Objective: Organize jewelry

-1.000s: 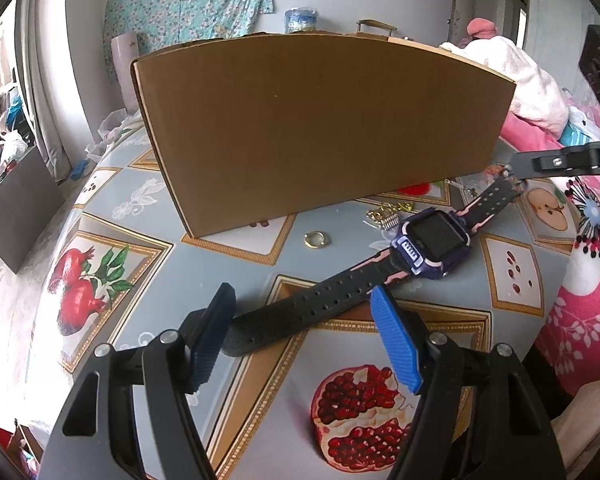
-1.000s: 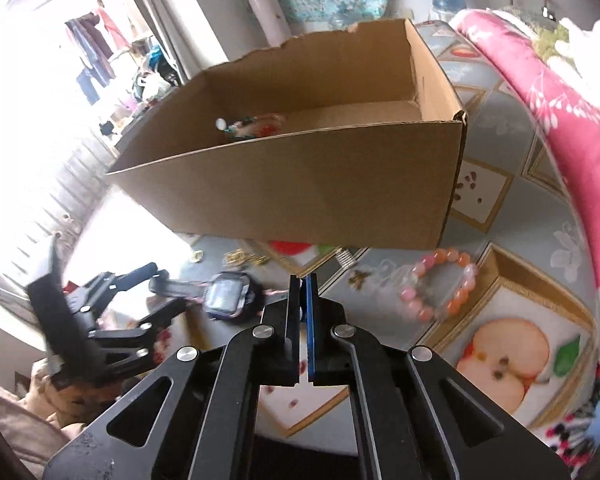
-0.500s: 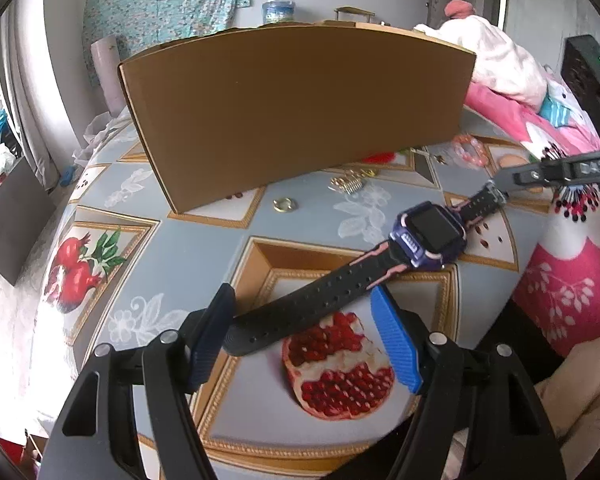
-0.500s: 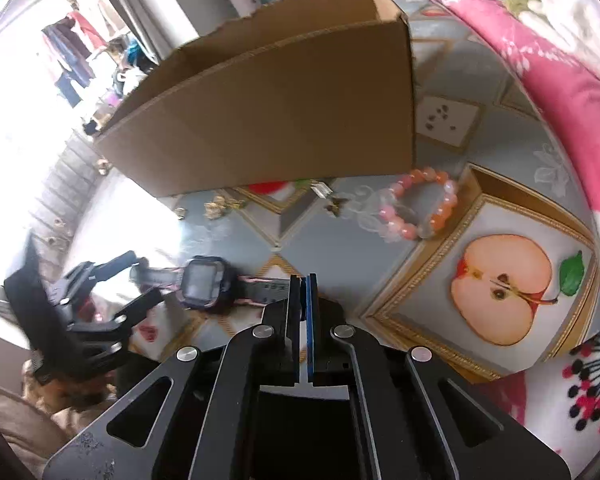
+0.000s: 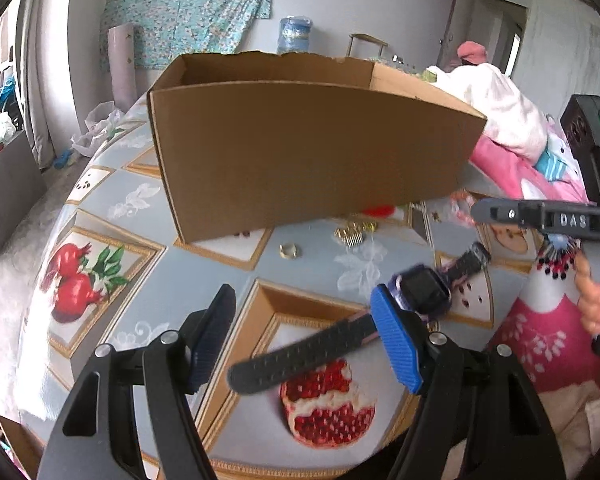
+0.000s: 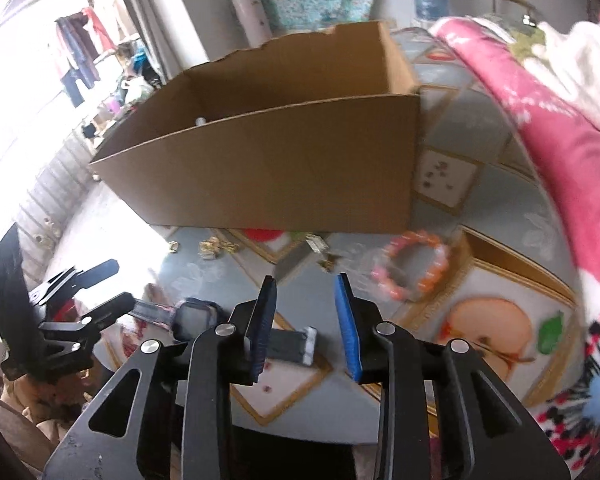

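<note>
A black-strapped smartwatch (image 5: pixel 418 290) lies flat on the tablecloth near the open cardboard box (image 5: pixel 308 152).

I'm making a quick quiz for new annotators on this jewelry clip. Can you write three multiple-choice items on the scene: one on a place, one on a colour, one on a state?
1. Where does the bead bracelet lie?
A. inside the box
B. on the tablecloth beside the box
C. in the left gripper

2. What colour are the pads of the right gripper?
A. blue
B. red
C. white

3. How does the watch sit?
A. on the tablecloth, gripped by nothing
B. clamped in the left gripper
C. inside the box

Answers:
1 B, it rests on the cloth near the box's front corner.
2 A, both pads show blue.
3 A, the strap lies between open pads.
</note>
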Demonstrator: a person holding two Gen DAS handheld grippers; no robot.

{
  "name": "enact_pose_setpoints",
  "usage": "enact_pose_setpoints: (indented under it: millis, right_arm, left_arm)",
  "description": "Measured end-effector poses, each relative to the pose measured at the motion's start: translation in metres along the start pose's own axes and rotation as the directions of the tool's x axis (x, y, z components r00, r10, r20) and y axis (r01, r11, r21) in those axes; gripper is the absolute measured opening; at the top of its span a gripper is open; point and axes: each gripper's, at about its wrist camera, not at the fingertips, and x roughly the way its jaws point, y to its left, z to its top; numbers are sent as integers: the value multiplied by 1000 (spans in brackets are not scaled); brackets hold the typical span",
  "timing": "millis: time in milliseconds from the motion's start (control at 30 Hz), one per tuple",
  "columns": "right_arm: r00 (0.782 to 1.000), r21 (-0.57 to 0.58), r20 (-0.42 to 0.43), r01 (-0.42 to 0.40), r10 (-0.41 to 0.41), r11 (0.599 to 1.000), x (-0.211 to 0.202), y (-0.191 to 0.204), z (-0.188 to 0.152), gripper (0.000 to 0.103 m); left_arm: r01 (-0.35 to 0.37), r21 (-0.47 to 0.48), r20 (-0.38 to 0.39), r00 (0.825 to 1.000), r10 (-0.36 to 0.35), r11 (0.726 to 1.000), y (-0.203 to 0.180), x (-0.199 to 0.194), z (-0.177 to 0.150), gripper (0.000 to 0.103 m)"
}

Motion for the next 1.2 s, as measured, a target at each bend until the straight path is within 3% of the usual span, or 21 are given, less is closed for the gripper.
enact_pose_setpoints:
  millis: [200, 433, 833, 1200]
  right_arm:
    - [999, -27, 1, -36, 36, 999, 15, 15, 8, 30]
    - [999, -7, -7, -40, 40, 999, 24, 11, 7, 30]
    - [998, 7, -5, -62, 62, 998, 30, 4, 8, 30]
    - [997, 13, 12, -72, 72, 997, 21, -2, 5, 30]
  left_arm:
    - [-45, 9, -2, 999, 45, 999, 0, 19, 13, 58]
    - [-47, 0, -42, 998, 47, 999, 4, 43, 22, 39]
    - [-101, 93, -42, 994, 105, 991, -4, 54, 23, 30]
    - [-83, 117, -35, 996, 88, 990, -8, 56, 22, 14]
